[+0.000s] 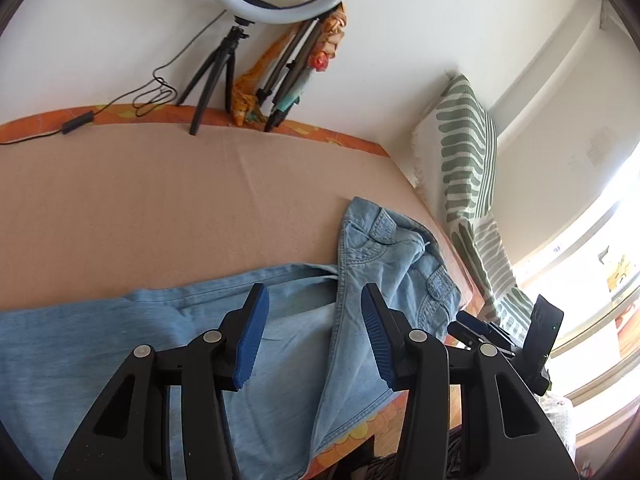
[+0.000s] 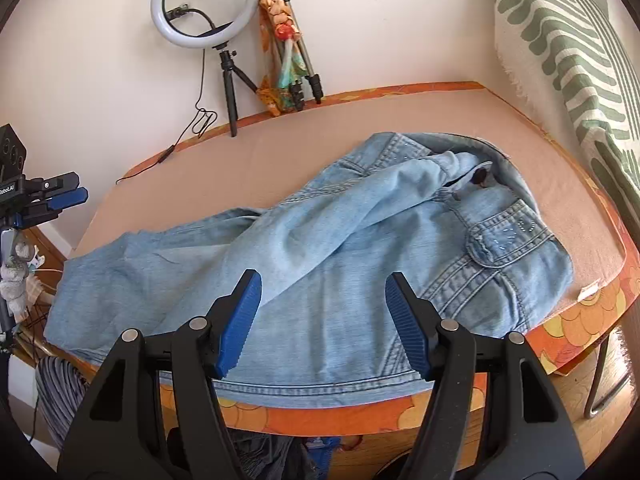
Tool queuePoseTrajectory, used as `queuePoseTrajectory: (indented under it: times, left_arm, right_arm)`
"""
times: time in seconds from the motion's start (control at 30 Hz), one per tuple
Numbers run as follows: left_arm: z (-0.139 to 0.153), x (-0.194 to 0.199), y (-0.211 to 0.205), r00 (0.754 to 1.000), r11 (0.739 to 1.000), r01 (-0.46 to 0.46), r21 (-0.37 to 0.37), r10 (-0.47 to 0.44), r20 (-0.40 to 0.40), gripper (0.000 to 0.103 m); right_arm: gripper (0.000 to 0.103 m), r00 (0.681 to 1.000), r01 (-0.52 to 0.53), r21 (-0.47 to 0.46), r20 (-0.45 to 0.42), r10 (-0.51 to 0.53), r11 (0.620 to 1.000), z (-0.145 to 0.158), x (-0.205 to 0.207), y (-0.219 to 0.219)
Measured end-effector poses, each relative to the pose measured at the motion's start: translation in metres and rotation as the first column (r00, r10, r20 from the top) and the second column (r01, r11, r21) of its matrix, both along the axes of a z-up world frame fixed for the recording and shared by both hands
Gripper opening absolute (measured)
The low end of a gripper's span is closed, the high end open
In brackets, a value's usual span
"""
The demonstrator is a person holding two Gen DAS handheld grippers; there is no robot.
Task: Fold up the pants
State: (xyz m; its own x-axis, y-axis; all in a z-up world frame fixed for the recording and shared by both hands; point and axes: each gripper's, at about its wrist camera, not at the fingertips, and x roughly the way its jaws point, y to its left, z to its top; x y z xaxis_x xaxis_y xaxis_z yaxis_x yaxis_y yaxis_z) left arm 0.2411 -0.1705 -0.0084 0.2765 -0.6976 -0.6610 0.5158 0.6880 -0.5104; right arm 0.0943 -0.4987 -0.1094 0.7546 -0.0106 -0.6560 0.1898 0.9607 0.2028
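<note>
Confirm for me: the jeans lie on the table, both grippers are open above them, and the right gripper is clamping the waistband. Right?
Not quite. The right gripper clamps nothing: the right wrist view shows its jaws apart with no cloth between them. The jeans do lie on the table, and the left gripper is open too.

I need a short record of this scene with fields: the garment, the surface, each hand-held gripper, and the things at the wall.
garment: light blue jeans, lying crumpled, one edge hanging over the front
surface: table with beige cover
left hand-held gripper: open, holding nothing
right hand-held gripper: open, holding nothing
at wall: ring light on small tripod
</note>
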Motion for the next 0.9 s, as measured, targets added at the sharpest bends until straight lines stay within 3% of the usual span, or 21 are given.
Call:
queuePoseTrajectory:
  times: [0.23, 0.3, 0.43, 0.63, 0.8, 0.9]
  left_arm:
    - [-0.026, 0.018, -0.103, 0.99, 0.991, 0.132, 0.028, -0.131, -0.057, 0.05]
    - [-0.04, 0.028, -0.125, 0.985, 0.99, 0.141, 0.021, -0.138, -0.105, 0.055]
    - [-0.074, 0.049, -0.159, 0.975, 0.99, 0.13, 0.045, -0.12, -0.189, 0.056]
    - [-0.12, 0.071, -0.179, 0.947, 0.993, 0.102, 0.056, -0.079, -0.313, 0.056]
    - [-0.131, 0.079, -0.178, 0.927, 0.998, 0.066, -0.02, -0.069, -0.37, 0.055]
    - [-0.134, 0.079, -0.177, 0.918, 0.997, 0.045, -0.064, -0.067, -0.391, 0.049]
  right_arm:
    - [0.067, 0.995, 0.104, 0.054, -0.002, -0.104, 0.993, -0.005, -0.012, -0.056]
    - [0.067, 0.99, 0.139, 0.039, -0.004, -0.139, 0.99, -0.006, -0.016, -0.069]
    - [0.067, 0.982, 0.19, 0.112, -0.005, -0.191, 0.975, -0.01, -0.031, -0.098]
    - [0.067, 0.973, 0.232, 0.111, -0.017, -0.232, 0.966, -0.013, -0.041, -0.125]
    - [0.067, 0.965, 0.263, 0.107, -0.028, -0.261, 0.959, -0.015, -0.041, -0.141]
    - [0.067, 0.961, 0.275, 0.117, -0.017, -0.275, 0.954, -0.013, -0.041, -0.148]
